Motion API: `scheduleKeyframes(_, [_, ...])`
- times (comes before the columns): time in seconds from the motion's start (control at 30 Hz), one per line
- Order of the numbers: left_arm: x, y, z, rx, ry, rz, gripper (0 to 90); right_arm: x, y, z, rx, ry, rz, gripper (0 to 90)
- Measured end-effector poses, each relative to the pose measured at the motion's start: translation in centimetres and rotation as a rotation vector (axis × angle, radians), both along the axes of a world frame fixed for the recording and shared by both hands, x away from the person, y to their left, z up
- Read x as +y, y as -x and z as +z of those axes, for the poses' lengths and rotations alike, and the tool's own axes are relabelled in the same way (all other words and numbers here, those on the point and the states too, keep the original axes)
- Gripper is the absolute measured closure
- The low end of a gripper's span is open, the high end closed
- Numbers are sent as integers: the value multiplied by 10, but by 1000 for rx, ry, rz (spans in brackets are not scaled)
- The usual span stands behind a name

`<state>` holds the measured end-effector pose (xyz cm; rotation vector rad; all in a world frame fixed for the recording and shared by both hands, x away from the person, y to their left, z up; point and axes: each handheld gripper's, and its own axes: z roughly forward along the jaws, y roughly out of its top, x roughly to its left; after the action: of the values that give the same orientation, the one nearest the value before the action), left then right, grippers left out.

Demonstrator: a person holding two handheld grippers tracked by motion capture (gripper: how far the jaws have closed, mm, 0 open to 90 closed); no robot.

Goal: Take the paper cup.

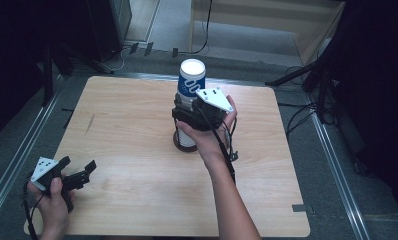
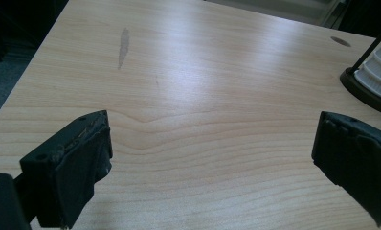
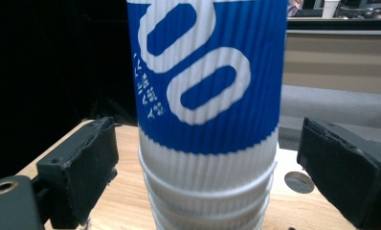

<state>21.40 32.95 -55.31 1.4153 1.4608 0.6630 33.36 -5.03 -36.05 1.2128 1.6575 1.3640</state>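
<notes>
A pale wooden table (image 1: 137,125) lies before me. My left gripper (image 1: 77,175) hovers released at its near left corner; my right gripper (image 1: 199,117), jaws spread, flanks the upside-down stacked paper cups (image 1: 191,82) without touching.

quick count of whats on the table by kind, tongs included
cup stack (cups inside can't be counted): 1
black round base under the stack: 1
left tongs and right tongs: 2
total: 4
</notes>
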Motion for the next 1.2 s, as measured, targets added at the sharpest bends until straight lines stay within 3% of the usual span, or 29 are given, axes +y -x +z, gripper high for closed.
scheduleKeyframes(0.37, [-1,-1,0,8,-12,2,10,13,-18,2,5,11,-37,70])
scheduleKeyframes(0.5, [-1,-1,0,8,-12,2,10,15,-23,1,14,-14,-47,100])
scheduleKeyframes(0.7, [-1,-1,0,10,-12,0,10,15,-25,0,3,-37,-66,164])
scheduleKeyframes(1.2, [-1,-2,0,9,-9,-7,10,13,-24,5,-26,-38,-54,185])
